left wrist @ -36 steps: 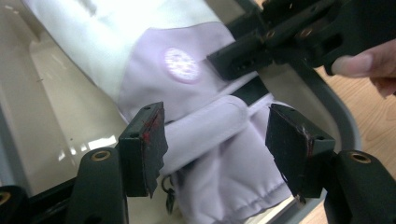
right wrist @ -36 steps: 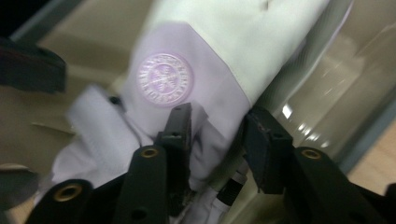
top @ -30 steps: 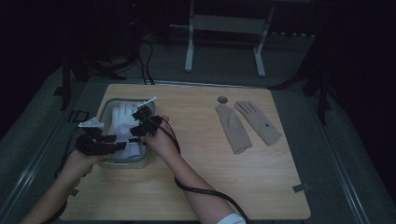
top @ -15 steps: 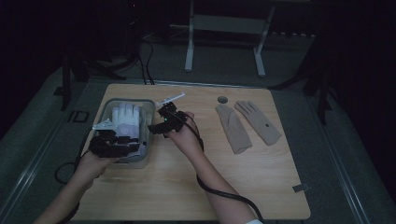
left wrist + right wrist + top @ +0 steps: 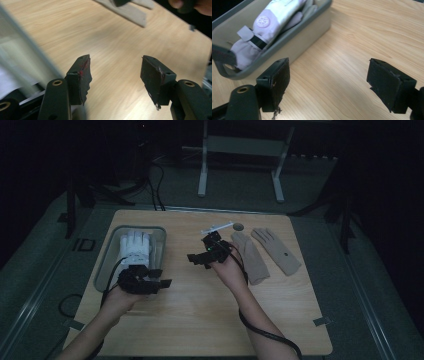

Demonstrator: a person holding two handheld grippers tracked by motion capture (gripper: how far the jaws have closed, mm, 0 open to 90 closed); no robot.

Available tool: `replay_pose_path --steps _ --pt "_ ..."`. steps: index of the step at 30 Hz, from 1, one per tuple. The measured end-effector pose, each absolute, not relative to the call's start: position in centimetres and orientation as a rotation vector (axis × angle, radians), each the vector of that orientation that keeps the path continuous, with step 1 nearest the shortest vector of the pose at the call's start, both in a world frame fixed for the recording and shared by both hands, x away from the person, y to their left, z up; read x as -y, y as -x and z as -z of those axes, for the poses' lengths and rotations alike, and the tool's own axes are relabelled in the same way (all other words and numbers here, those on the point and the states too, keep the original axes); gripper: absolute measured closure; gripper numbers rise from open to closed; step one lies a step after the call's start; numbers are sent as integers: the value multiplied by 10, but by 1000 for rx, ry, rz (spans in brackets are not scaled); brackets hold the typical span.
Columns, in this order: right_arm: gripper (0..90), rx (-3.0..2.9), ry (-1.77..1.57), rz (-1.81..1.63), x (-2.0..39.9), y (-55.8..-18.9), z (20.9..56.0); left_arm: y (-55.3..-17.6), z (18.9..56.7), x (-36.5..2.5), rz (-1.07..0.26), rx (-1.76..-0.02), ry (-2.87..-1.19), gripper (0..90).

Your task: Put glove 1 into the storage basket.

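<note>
Lilac-white glove (black strap), grey tray, 2 beige gloves

Left gripper: held low in the left hand, forearm entering from the lower left. Fingers stand apart, nothing between them. Right gripper: held in the right hand, forearm entering from the bottom, cable trailing along it. Its fingers have just been opening and now stand wide, gap empty. Both grippers well apart from each other.
</note>
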State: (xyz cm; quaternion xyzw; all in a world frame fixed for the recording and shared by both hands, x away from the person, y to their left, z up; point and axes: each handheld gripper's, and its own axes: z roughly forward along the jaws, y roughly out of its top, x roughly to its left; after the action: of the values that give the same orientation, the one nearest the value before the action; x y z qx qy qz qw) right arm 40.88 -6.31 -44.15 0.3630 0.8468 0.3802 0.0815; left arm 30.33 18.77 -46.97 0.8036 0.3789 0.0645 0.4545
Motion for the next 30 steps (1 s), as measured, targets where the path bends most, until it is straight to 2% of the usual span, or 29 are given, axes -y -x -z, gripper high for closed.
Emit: replay_pose_path --steps 3,7,9,14,17,22,24,30 --pt "186 -2510 -1094 -1131 79 -410 442 -302 474 -175 -144 -907 -1995 413" --pt "185 -2497 -1081 -1124 98 -412 446 -298 486 -158 -114 -842 -2017 355" --pt "183 -2481 -1092 -1156 108 -414 447 -296 494 -149 -123 -840 -2003 285" --pt "175 -2479 -1076 -1165 129 -418 452 -291 514 -133 -129 -838 -1971 178" --pt "174 -2469 -1094 -1161 141 -420 455 -288 522 -129 -167 -824 -1962 141" --pt "146 -2461 -1096 -1150 156 -424 461 -285 531 -130 -207 -830 -1924 135" --pt "144 -2457 -1098 -1125 165 -426 465 -285 535 -131 -207 -836 -1933 74" --pt "136 -2416 -1164 -1091 183 -433 472 -278 548 -128 -242 -825 -1977 40"
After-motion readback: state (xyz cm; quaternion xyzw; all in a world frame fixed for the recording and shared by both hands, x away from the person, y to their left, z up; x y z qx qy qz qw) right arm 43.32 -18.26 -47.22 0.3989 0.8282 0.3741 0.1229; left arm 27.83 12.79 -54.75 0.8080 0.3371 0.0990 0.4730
